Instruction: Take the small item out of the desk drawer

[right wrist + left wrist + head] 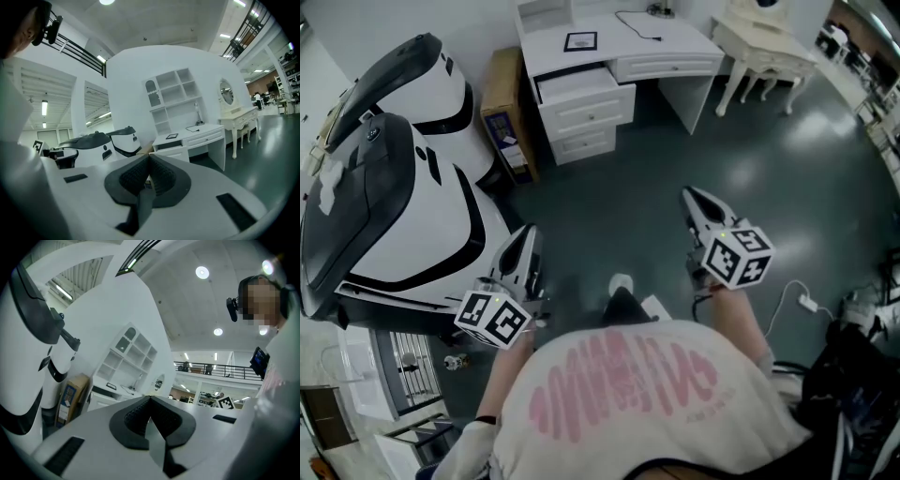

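The white desk (666,42) stands far ahead across the dark floor, with its top left drawer (581,89) pulled partly out. I cannot see inside the drawer, so the small item is hidden. My left gripper (527,232) and right gripper (689,194) are held near my body, well short of the desk, both pointing towards it. In the left gripper view the left gripper (150,399) has its jaws together with nothing between them. The right gripper (149,157) is also shut and empty, with the desk (197,133) and its open drawer (169,147) beyond its tip.
Two large white-and-black pods (394,187) fill the left side. A cardboard box (504,108) leans beside the desk. A dark framed item (580,41) and a cable (637,23) lie on the desktop. A cream dressing table (764,47) stands right of the desk.
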The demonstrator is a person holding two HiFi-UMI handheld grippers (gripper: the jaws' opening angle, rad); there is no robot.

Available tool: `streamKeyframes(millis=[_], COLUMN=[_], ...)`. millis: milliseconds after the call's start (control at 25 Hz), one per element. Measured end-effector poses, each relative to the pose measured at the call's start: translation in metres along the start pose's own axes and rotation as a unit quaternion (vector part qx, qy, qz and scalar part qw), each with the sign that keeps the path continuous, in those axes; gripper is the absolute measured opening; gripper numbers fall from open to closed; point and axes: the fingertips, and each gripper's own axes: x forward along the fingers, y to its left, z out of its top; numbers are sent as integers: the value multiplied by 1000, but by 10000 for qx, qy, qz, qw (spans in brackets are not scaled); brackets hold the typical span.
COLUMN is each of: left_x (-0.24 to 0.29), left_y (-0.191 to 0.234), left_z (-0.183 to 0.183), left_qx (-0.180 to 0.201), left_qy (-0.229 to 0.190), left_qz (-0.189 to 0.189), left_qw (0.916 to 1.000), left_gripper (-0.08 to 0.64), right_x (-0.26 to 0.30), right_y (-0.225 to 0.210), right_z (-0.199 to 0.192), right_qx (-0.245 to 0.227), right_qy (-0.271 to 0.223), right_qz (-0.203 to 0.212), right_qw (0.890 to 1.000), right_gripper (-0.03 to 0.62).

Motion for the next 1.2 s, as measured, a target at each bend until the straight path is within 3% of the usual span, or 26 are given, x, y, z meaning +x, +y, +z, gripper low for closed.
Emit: streamKeyframes(millis=[560,800,1200], left_x=[184,215,311], left_y=[109,160,258], left_z=[46,46,59], left_qx=[54,-307,-363], left_qy=[-2,81,342], left_qz=[550,874,755], left_qw=[9985,9957,9959], left_gripper=[28,28,28], right_x=[202,261,387], right_y=[-84,-100,-119], right_z=[90,76,66], right_qx=[24,228,356], right_qy=[-34,278,593], right_qz=[465,447,559], right_qw=[9989,9984,9960], right_gripper=[15,15,15])
